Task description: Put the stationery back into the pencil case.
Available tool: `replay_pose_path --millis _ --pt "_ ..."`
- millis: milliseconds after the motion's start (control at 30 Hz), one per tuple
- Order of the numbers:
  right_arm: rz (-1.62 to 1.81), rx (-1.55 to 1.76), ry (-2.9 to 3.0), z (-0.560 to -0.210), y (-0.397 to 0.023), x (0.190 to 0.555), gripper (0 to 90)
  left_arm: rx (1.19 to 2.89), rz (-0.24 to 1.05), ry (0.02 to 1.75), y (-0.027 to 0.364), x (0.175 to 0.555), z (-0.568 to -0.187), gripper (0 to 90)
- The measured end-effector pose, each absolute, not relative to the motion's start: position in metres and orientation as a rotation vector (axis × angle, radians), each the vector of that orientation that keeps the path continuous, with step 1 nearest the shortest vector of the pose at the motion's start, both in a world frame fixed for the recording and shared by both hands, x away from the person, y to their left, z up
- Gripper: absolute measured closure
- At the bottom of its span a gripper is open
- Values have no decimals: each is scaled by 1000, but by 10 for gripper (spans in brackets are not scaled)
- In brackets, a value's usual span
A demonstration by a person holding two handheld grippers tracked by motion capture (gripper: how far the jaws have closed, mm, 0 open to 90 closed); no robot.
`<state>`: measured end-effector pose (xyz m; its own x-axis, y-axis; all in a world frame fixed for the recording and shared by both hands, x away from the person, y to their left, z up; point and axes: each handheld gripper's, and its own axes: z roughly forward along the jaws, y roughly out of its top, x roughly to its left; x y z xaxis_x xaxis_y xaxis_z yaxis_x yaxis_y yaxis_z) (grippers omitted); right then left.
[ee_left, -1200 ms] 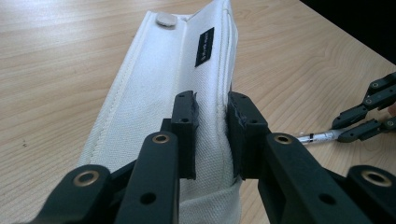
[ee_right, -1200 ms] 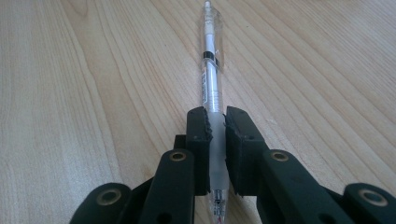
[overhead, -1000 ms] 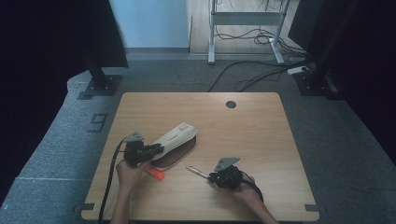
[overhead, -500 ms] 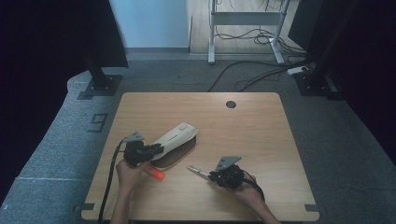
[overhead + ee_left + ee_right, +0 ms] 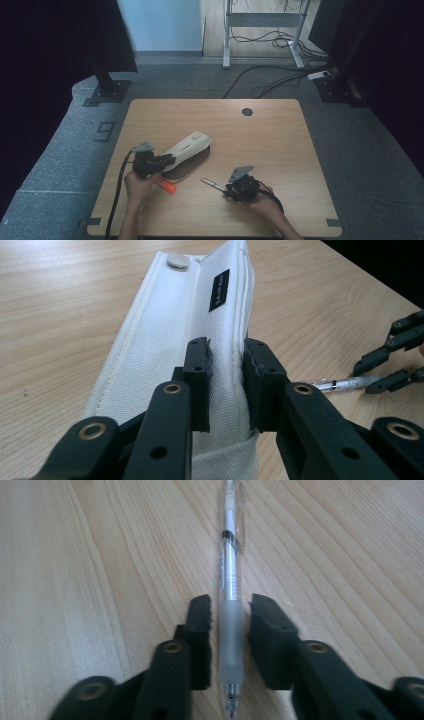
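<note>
A white fabric pencil case [image 5: 187,146] lies slantwise on the wooden table [image 5: 280,145], and its snap and black label show in the left gripper view [image 5: 165,340]. My left gripper [image 5: 167,160] [image 5: 227,385] is shut on the case's near edge, pinching a fold of fabric. A clear pen with a grey grip [image 5: 211,184] [image 5: 229,565] lies flat on the table. My right gripper [image 5: 226,190] [image 5: 230,610] straddles its grip end. Its jaws have just been opening, and a narrow gap shows on each side of the pen.
An orange marker [image 5: 167,186] lies by the person's left hand. A dark oval shape [image 5: 190,170] sits under the case. A round cable hole [image 5: 247,111] marks the table's far side. The right gripper [image 5: 395,355] appears at the edge of the left gripper view.
</note>
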<state>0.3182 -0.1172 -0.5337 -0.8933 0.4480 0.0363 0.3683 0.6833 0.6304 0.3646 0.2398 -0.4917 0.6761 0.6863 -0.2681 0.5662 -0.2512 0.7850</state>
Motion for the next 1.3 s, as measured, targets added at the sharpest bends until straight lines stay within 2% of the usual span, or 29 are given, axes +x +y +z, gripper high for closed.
replay_pose_path --millis 67,367,867,1300 --pt "922 652 2778 -531 -113 321 640 1936 159 975 240 364 -492 737" --pt "733 564 2911 -520 -97 329 777 1940 160 974 240 364 -492 736" --pt "806 658 2885 -521 -106 330 787 1936 158 974 240 365 -492 736" --pt "904 686 2820 -502 -119 331 787 1930 162 975 240 364 -491 740"
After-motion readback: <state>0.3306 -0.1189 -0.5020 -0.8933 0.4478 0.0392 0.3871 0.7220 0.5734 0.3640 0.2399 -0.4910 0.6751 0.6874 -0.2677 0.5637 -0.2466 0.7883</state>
